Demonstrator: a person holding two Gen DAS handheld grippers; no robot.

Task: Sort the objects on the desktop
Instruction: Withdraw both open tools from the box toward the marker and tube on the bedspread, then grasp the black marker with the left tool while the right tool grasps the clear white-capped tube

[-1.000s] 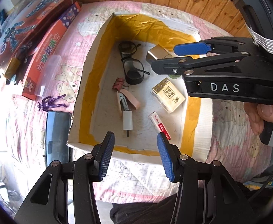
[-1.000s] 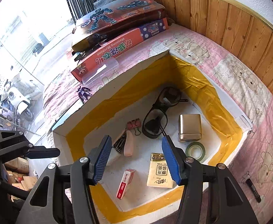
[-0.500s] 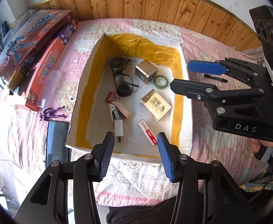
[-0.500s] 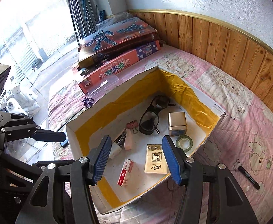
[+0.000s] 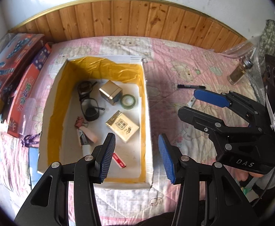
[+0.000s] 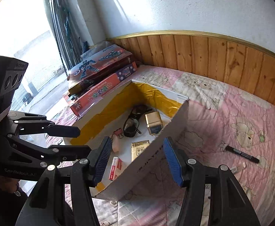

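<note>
In box [image 5: 146,113]: one glasses [image 5: 87,101], one tape roll [image 5: 129,101], two packets [image 5: 122,126].

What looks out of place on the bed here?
A black marker and a small pale item beside it lie loose on the pink quilt, outside the yellow-lined box holding the other small things. A glass jar also stands apart.

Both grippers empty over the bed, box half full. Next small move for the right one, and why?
Probably swing the right gripper toward the black marker on the pink quilt and lower over it. Its jaws stand open with nothing between them, the marker lies outside the box, and it sits on the right gripper's side, while glasses, tape roll and others are already inside.
</note>
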